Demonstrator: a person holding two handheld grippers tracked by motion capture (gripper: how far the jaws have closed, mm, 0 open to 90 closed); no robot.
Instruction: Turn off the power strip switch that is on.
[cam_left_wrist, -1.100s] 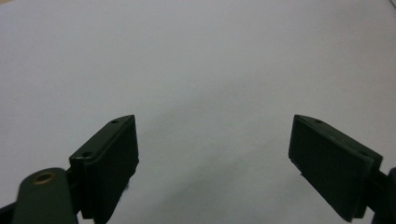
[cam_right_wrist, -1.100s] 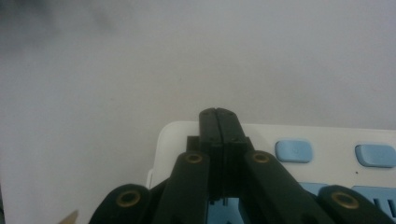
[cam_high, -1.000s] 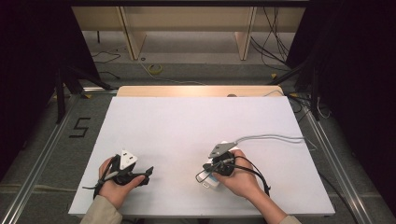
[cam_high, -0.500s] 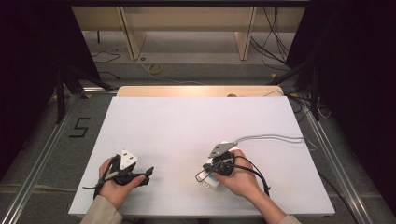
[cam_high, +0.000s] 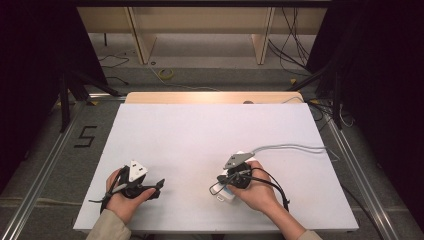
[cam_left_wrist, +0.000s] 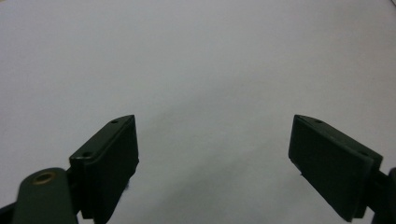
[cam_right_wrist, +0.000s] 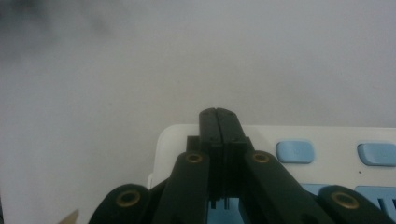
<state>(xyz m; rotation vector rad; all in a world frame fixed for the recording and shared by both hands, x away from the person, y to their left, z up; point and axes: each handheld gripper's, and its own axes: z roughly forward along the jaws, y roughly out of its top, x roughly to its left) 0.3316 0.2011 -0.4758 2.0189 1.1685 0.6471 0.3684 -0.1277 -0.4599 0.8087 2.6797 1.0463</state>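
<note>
My left gripper (cam_high: 159, 187) rests low on the white table (cam_high: 200, 135) near its front left, held in the person's left hand. Its jaws stand wide apart (cam_left_wrist: 212, 154) with only bare tabletop between them. My right gripper (cam_high: 219, 188) sits at the front right in the person's right hand. Its two black jaws are pressed together (cam_right_wrist: 218, 116) with nothing between them. They hover over the end of a white power strip (cam_right_wrist: 327, 137) with light blue switches (cam_right_wrist: 294, 151). In the high view the power strip (cam_high: 224, 196) lies mostly under the right hand.
A grey cable (cam_high: 295, 147) runs from the right hand's area towards the table's right edge. A wooden strip (cam_high: 210, 97) borders the table's far edge. Beyond it, loose cables lie on the floor by wooden furniture legs.
</note>
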